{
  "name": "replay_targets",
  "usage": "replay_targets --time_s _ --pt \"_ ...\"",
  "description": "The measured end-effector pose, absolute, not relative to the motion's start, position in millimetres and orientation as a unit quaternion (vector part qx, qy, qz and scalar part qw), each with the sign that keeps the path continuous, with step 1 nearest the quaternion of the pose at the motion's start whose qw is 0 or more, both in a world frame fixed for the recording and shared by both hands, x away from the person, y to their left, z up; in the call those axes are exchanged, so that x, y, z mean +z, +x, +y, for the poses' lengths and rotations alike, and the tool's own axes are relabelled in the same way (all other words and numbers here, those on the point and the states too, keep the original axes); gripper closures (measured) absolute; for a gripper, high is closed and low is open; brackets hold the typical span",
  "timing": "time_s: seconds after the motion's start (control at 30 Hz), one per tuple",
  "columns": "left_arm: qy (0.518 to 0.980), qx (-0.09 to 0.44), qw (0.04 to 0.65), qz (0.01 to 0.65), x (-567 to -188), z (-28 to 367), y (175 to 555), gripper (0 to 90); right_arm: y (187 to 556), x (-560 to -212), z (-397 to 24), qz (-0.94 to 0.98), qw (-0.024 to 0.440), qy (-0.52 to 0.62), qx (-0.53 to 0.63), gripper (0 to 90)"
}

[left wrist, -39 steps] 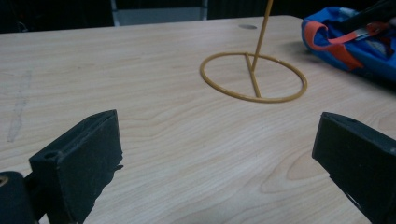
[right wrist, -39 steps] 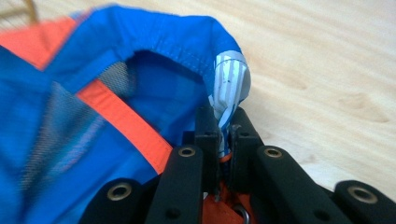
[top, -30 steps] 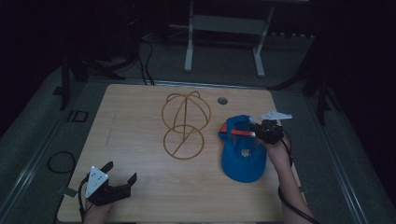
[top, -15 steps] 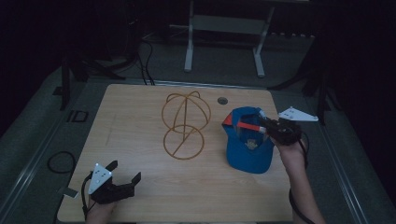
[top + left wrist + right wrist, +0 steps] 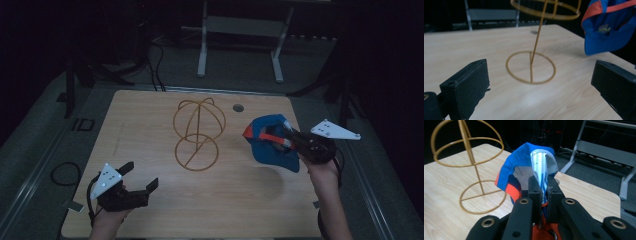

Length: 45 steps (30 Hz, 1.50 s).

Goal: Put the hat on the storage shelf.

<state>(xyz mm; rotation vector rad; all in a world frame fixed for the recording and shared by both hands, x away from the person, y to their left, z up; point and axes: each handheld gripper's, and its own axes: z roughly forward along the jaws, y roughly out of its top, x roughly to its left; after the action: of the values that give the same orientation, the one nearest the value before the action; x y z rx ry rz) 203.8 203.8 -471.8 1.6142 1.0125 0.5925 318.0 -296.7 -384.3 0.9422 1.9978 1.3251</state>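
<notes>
The right gripper [image 5: 287,139] sits at approx. 3 o'clock on the counter [image 5: 150,115], raised off the surface. Its jaws are nearly closed, pinched on an edge of the blue cap [image 5: 270,145], w/ fabric squeezed between the pads in the right gripper view. The cap [image 5: 524,167] hangs clear of the wood, orange trim showing, a striped lining and grey mesh patch visible inside. A shadow lies on the counter under it, toward 5 o'clock.

The gold wire stand [image 5: 199,135] is near the counter's centre, upright: a ring base, a thin post, a round cage of hoops on top. The cap is at the stand's 3 o'clock, near it but apart.

The left gripper [image 5: 136,181] is at approx. 7 o'clock, near the front edge, held in the person's left hand [image 5: 107,220]. Its jaws stand wide apart w/ nothing between them; in the left gripper view the stand's base ring [image 5: 531,67] lies ahead between the two black jaws, and the cap [image 5: 609,32] shows at 2 o'clock. A small dark round spot [image 5: 238,107] at 12 o'clock on the counter is prob. a hole, too dim to be sure.
</notes>
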Motion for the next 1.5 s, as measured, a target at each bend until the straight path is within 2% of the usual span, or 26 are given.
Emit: replay_targets --time_s 0.2,0.7,1.13,1.17,1.23,1.5 --pt "0.698 0.246 0.547 0.391 -440 187 212 2.0 308 -381 -295 0.739 0.274 0.348 0.508 85.0" --pt "0.74 0.221 0.556 0.306 -399 124 234 6.5 281 -368 -280 0.744 0.256 0.307 0.536 84.9" --pt "0.766 0.207 0.549 0.262 -380 67 274 7.6 267 -366 -269 0.75 0.253 0.284 0.541 84.9" --pt "0.769 0.204 0.549 0.256 -379 62 277 13.0 265 -366 -267 0.752 0.25 0.281 0.541 84.8" --pt "0.774 0.198 0.549 0.245 -376 53 283 14.9 264 -366 -267 0.752 0.249 0.278 0.543 84.8" --pt "0.787 0.17 0.542 0.239 -376 29 298 14.9 255 -362 -263 0.757 0.245 0.26 0.547 84.8"
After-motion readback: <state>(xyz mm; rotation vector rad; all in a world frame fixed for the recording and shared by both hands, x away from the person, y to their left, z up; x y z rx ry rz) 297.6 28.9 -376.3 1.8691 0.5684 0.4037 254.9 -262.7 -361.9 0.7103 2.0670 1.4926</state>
